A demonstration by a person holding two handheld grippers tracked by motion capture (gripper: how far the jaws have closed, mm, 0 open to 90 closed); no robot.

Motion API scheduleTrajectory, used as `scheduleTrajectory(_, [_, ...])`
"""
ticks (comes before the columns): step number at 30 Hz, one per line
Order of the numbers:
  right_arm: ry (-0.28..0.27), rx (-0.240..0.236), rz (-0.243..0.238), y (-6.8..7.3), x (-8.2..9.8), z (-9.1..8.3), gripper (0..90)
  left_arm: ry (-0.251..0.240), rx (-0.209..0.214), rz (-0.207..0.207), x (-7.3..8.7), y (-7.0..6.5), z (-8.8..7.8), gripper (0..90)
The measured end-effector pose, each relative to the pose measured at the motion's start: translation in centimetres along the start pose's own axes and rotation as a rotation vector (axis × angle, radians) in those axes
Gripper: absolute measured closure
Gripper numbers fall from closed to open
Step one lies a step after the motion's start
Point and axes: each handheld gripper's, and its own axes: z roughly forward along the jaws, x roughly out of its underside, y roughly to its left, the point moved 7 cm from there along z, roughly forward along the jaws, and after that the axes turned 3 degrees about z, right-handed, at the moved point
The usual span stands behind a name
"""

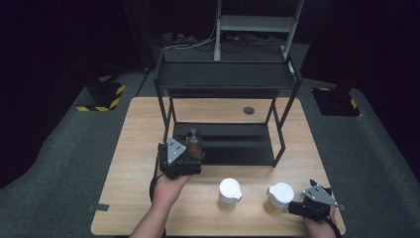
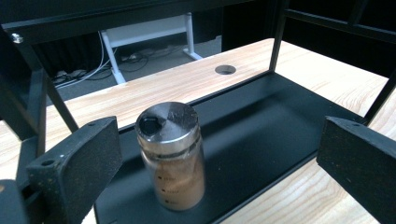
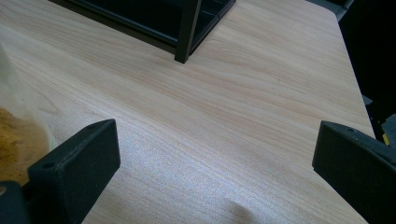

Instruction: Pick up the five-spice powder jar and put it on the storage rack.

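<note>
Spice jar (image 2: 170, 156) upright on shelf (image 2: 261, 116), untouched between wide-open jaws of left gripper (image 2: 219, 168).

Left gripper (image 1: 190, 157): black boxy body, grey three-cornered plate on top with small dark screw holes. A black cable loops off its rear by the wrist. In the left gripper view, two black jaws with a rough, speckled pad surface; one round screw hole on the top edge of the left jaw.

Right gripper (image 1: 293, 206): same black build, same grey plate with holes. Jaws identical, grainy black, with screw holes.

Forearms bare, no sleeves in sight.
</note>
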Motion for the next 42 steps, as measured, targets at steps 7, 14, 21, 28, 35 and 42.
scheduleTrajectory(7, [-0.001, 0.000, 0.000, 0.0, 0.0, 0.0, 0.2, -0.002, -0.007, 0.001, 1.1, 0.1, -1.3, 0.4])
scheduleTrajectory(14, [0.001, -0.001, -0.002, 0.0, 0.0, 0.0, 0.2, -0.008, -0.002, -0.008, 2.8, 0.3, -2.5, 0.4])
scheduleTrajectory(21, [-0.004, -0.001, -0.001, 0.0, 0.0, 0.0, 0.2, 0.012, -0.004, -0.002, 5.0, 0.2, -3.5, 0.4])
scheduleTrajectory(28, [-0.001, 0.000, -0.008, 0.1, 0.0, 0.0, 0.2, 0.009, -0.003, -0.008, 7.2, 0.3, -4.4, 0.4])
scheduleTrajectory(35, [-0.001, 0.002, -0.008, 0.1, 0.0, 0.0, 0.2, 0.018, 0.000, -0.007, 9.3, 0.3, -5.2, 0.4])
scheduleTrajectory(42, [0.000, 0.003, -0.009, 0.1, 0.0, 0.0, 0.2, 0.050, -0.003, -0.013, 11.3, 0.2, -5.5, 0.4])
